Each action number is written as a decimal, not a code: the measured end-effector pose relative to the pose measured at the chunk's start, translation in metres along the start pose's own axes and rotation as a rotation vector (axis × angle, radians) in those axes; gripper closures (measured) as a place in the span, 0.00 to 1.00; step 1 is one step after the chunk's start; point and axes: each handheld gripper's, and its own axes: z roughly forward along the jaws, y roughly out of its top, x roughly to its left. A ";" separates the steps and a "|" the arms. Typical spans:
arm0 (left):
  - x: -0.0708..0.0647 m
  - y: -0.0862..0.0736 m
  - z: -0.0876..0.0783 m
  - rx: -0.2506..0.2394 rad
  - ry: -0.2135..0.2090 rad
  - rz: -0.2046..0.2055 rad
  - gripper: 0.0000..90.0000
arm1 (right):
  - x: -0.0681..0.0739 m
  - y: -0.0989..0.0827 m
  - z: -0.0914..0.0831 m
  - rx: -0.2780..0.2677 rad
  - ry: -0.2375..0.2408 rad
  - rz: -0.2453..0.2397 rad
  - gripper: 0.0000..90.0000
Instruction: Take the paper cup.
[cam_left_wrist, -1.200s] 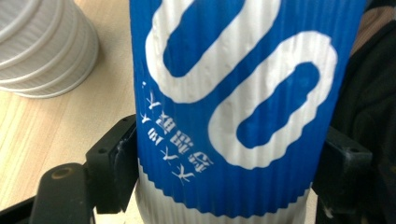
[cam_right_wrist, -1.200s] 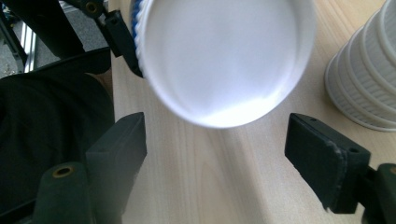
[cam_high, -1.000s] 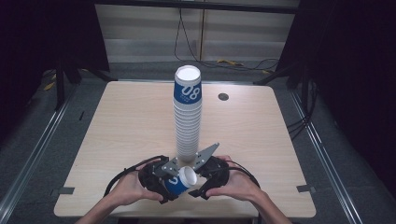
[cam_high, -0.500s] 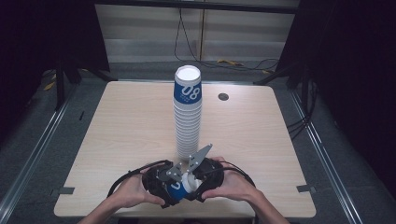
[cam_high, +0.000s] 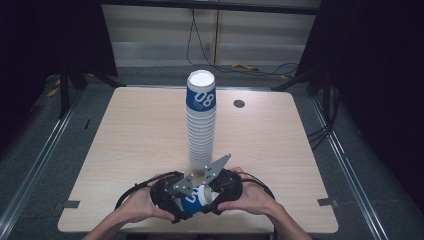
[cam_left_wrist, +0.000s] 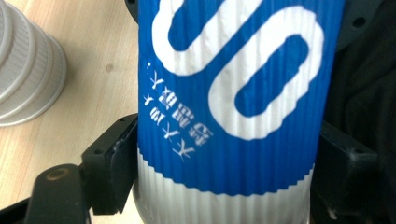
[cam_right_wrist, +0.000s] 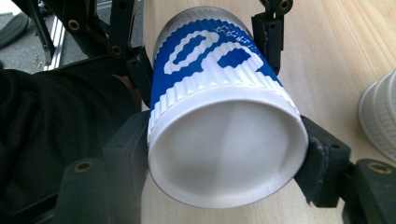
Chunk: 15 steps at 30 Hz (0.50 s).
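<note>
A blue and white ribbed paper cup (cam_high: 194, 205) lies on its side just above the table's front edge, held between both grippers. In the left gripper view my left gripper (cam_left_wrist: 224, 163) is shut on the cup (cam_left_wrist: 233, 93), one jaw against each side of its blue band. In the right gripper view my right gripper (cam_right_wrist: 224, 154) is shut on the cup's (cam_right_wrist: 219, 93) white end, with its round base facing the camera. From above, the left gripper (cam_high: 180, 201) and right gripper (cam_high: 210, 195) meet at the cup. A tall stack of the same cups (cam_high: 201, 125) stands upright mid-table, just beyond them.
The stack's base shows beside the jaws in both gripper views (cam_left_wrist: 28, 79) (cam_right_wrist: 380, 116). The wooden table (cam_high: 125, 130) has a small round dark grommet (cam_high: 239, 104) at the back right. Dark floor and metal rails surround the table.
Both hands have drawn the cup a little toward the table's front edge and closed in together. The cup has turned, so its white end shows less from above.
</note>
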 end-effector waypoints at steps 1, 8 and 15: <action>0.000 -0.001 0.000 -0.012 0.010 -0.011 0.20 | -0.001 -0.001 -0.001 0.007 -0.003 -0.008 0.33; 0.003 -0.003 -0.007 -0.047 0.019 -0.008 0.19 | 0.000 -0.002 -0.003 -0.012 -0.019 0.011 0.33; 0.006 -0.008 -0.014 -0.105 0.040 -0.039 0.18 | -0.004 -0.005 -0.001 -0.003 -0.037 0.014 0.33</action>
